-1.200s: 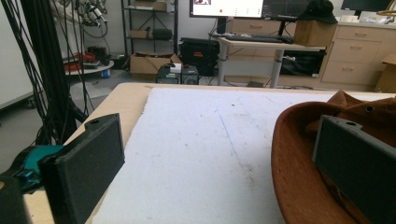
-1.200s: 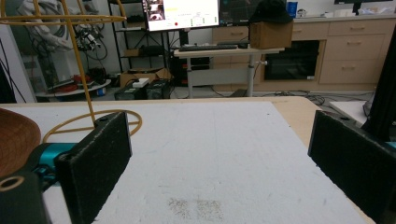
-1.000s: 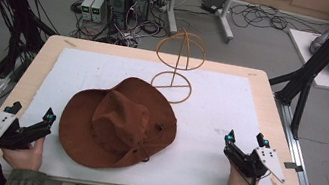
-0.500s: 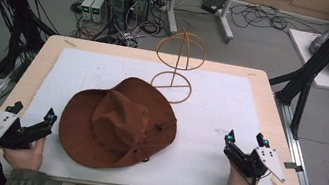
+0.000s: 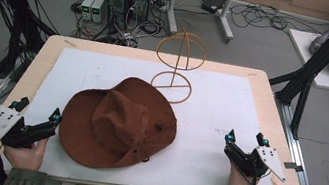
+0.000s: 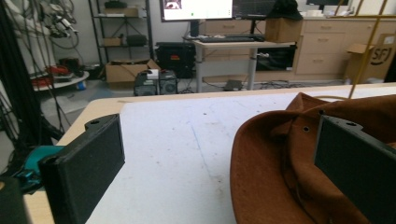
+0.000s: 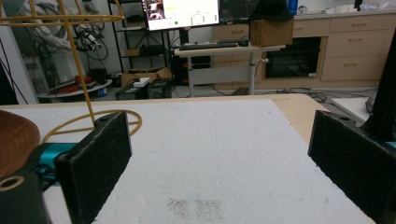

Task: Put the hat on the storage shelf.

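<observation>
Both your left gripper (image 5: 36, 119) and right gripper (image 5: 245, 139) gape wide, empty; pinch the floppy hat (image 5: 119, 121) one-sided and its brim may fold, toppling the far wire stand (image 5: 178, 67)

hat (image 5: 119, 123): brown matt felt-like cloth, centre | stand (image 5: 178, 67): thin yellow wire, upper centre | worktop (image 5: 270, 115): pale wood, white matt scuffed sheet | jaws: black matt plastic

The light is even and bright from above. The white mat (image 5: 230, 108) shows no glare, and the brown hat (image 5: 119, 120) casts only a soft, thin shadow at its near side. In both gripper views the near black jaws are blurred, and the far room looks sharper. The high view is a little soft.
</observation>
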